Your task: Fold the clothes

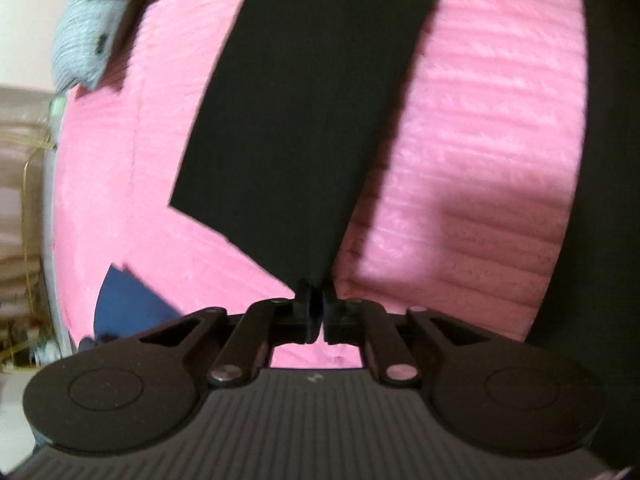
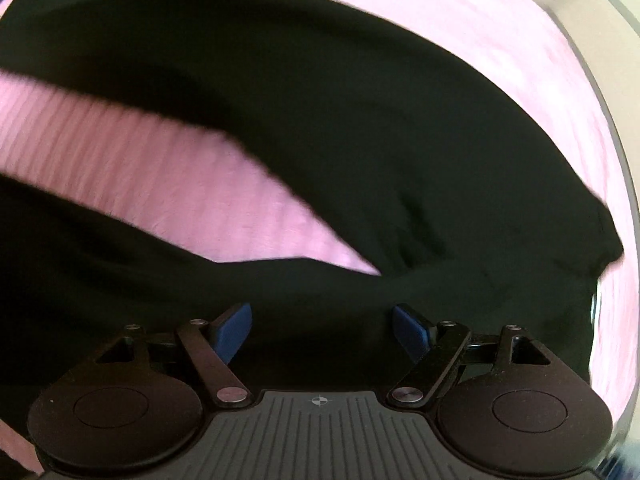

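Left wrist view: your left gripper (image 1: 314, 300) is clenched on an edge of the black garment (image 1: 304, 112), which runs from the jaws up through frame centre over the pink blanket (image 1: 488, 152). A grey cloth (image 1: 80, 52) sits upper left.

Right wrist view: your right gripper (image 2: 322, 326) is released, jaws wide, above the black garment (image 2: 320, 120) spread across the frame. It looks like an early fold step: next, probably close the right on fabric, then carry both edges over.
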Demonstrator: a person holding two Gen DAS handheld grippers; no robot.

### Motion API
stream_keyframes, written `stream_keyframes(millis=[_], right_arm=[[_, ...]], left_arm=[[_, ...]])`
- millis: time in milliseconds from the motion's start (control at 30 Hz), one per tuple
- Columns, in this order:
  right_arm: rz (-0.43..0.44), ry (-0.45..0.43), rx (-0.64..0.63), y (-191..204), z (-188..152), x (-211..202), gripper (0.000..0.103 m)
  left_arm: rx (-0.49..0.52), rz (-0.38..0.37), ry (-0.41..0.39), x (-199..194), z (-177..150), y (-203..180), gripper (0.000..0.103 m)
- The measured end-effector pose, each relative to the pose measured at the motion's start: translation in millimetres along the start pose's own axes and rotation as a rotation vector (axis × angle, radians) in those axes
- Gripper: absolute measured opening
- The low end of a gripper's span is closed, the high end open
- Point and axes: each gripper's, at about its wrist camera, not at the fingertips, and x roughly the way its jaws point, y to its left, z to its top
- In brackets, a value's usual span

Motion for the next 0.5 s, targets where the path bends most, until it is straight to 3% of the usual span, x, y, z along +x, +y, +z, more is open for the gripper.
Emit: stream_keyframes(millis=[133,233,300,500], right_arm=[[-0.011,0.028,0.147,-25.5,-22.9,-13.3,0.08],[0.01,0.03,0.314,-56.7,-46.6,-26.3,0.08],[-0.007,0.02,0.411,-81.0,-66.3,-36.6,0.08],[-0.042,0.002,0.532,-180.0,-113.9,-48.9,0.08]], left_arm=[[-0.094,-0.006,-0.037,-35.4,11.6,7.3,0.014],[-0.114,-0.049,-0.097,-65.1,40.5,1.7,0.018],[-0.121,-0.083,-0.14,-85.6,62.9,-5.4,0.027],[-0.125,-0.149,-0.267,-139.8,173.6,-49.6,0.029]])
